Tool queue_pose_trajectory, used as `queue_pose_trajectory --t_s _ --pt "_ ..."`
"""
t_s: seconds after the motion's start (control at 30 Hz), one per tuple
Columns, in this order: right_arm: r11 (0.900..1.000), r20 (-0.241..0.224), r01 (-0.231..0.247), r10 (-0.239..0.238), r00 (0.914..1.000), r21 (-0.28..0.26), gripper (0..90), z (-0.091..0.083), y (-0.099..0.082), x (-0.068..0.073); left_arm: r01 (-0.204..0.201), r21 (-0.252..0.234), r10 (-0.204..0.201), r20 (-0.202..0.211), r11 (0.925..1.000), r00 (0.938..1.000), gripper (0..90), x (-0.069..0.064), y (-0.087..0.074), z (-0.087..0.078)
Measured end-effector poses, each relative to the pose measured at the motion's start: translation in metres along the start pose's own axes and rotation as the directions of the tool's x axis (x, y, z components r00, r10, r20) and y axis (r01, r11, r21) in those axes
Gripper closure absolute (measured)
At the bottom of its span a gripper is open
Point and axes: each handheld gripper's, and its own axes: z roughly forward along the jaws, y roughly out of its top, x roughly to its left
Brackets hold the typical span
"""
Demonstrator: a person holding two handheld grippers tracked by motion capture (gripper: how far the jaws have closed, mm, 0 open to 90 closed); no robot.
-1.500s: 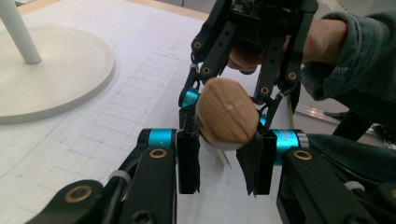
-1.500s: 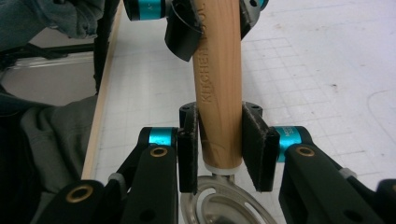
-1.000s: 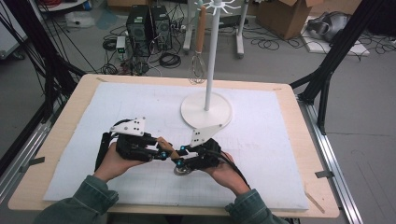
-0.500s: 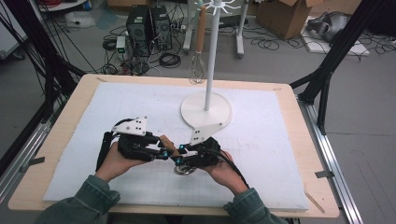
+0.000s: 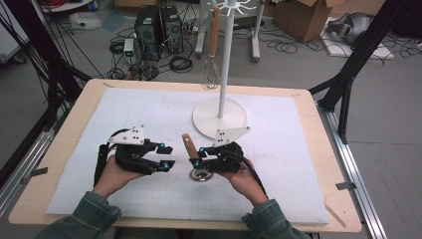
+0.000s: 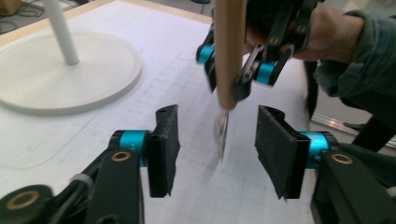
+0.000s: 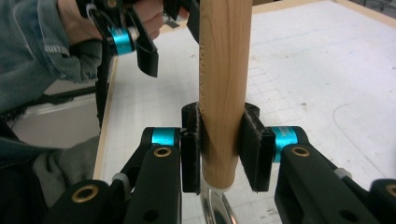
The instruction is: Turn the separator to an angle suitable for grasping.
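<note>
A utensil with a wooden handle point(image 5: 187, 143) and a round metal head point(image 5: 200, 175) stands nearly upright, its head on the white mat. My right gripper point(image 5: 197, 156) is shut on the handle point(image 7: 224, 93), pads pressing both sides low down near the metal neck, as the right gripper view point(image 7: 222, 151) shows. My left gripper point(image 5: 164, 157) sits just left of it; its jaws have just been opening and hold nothing. In the left gripper view the jaws point(image 6: 219, 149) stand apart, with the handle point(image 6: 229, 51) and the right gripper point(image 6: 240, 70) a little ahead.
A white stand point(image 5: 220, 117) with a round base and a tall pole rises behind the grippers. A wooden-handled whisk point(image 5: 211, 69) hangs from its top hooks. The white mat point(image 5: 149, 109) covers most of the wooden table point(image 5: 328, 164). Cables and computer cases lie on the floor beyond.
The left gripper's jaws have opened and let go of the utensil, and it has drawn back to the left. The right gripper still holds the handle in place.
</note>
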Motion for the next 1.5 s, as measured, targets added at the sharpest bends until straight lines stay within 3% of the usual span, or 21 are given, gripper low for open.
queue_pose_trajectory --t_s 0.27,0.47,0.87,1.37,1.5 --pt "0.9992 0.017 -0.036 0.036 0.9992 -0.017 71.8 -0.01 0.001 -0.01 0.016 -0.01 -0.017 -0.078 0.9998 0.9968 35.0 0.002 -0.009 -0.013" --pt "0.9986 0.033 -0.044 0.045 0.9985 -0.03 71.8 -0.02 0.008 -0.016 0.021 -0.024 -0.024 -0.12 0.9995 0.9925 32.3 0.005 -0.015 -0.023" --pt "0.9953 0.048 -0.076 0.079 0.9957 -0.06 71.8 -0.042 0.018 -0.034 0.045 -0.024 -0.05 -0.224 0.9987 0.9734 22.5 0.009 -0.032 -0.036" --pt "0.9962 0.063 -0.056 0.06 0.9962 -0.066 71.8 -0.06 0.047 -0.045 0.056 -0.024 -0.061 -0.293 0.9981 0.9543 15.9 0.012 -0.036 -0.053" --pt "0.9957 0.07 -0.062 0.067 0.9953 -0.068 71.8 -0.063 0.052 -0.05 0.057 -0.019 -0.06 -0.294 0.9982 0.9538 15.0 0.012 -0.037 -0.055"
